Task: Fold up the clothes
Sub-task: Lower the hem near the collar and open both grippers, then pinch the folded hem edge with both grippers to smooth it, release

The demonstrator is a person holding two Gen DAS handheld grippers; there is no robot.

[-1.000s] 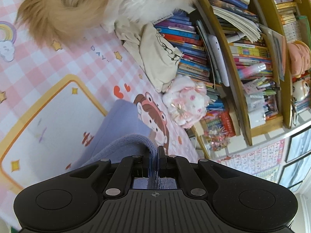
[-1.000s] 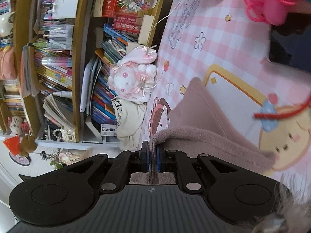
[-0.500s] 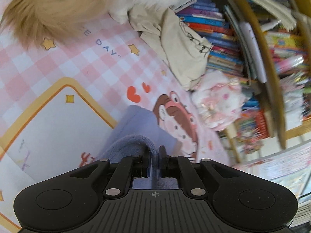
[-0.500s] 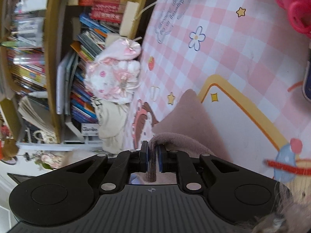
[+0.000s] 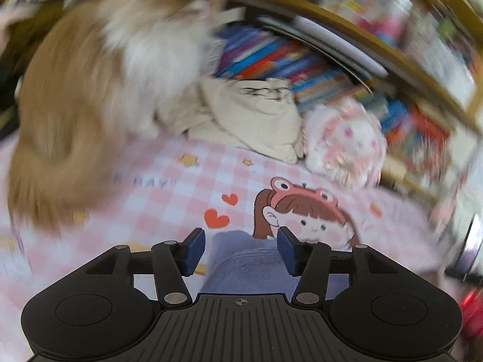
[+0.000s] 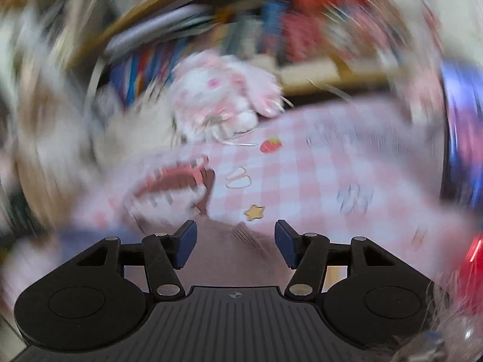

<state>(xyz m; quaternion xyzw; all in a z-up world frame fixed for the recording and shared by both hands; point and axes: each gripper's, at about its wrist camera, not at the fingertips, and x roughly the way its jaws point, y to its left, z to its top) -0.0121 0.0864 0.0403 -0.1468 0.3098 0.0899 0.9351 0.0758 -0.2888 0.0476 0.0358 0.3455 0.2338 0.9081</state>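
A lavender fleece garment (image 5: 241,262) lies on the pink checked mat (image 5: 169,193) right below my left gripper (image 5: 240,249), which is open with the cloth between and under its blue pads, not gripped. In the right wrist view the same garment looks mauve (image 6: 229,250) and lies under my right gripper (image 6: 235,246), which is also open and holds nothing. Both views are blurred by motion.
A furry tan and white dog (image 5: 90,90) stands at the left on the mat. A beige cloth (image 5: 256,120) and a pink plush toy (image 5: 344,141) lie against a bookshelf (image 5: 302,57) at the back. The plush toy (image 6: 229,96) also shows in the right wrist view.
Both grippers were shut on the garment's edge and have opened and let it go. Both cameras have swung sharply, so the bookshelf now stands across the top.
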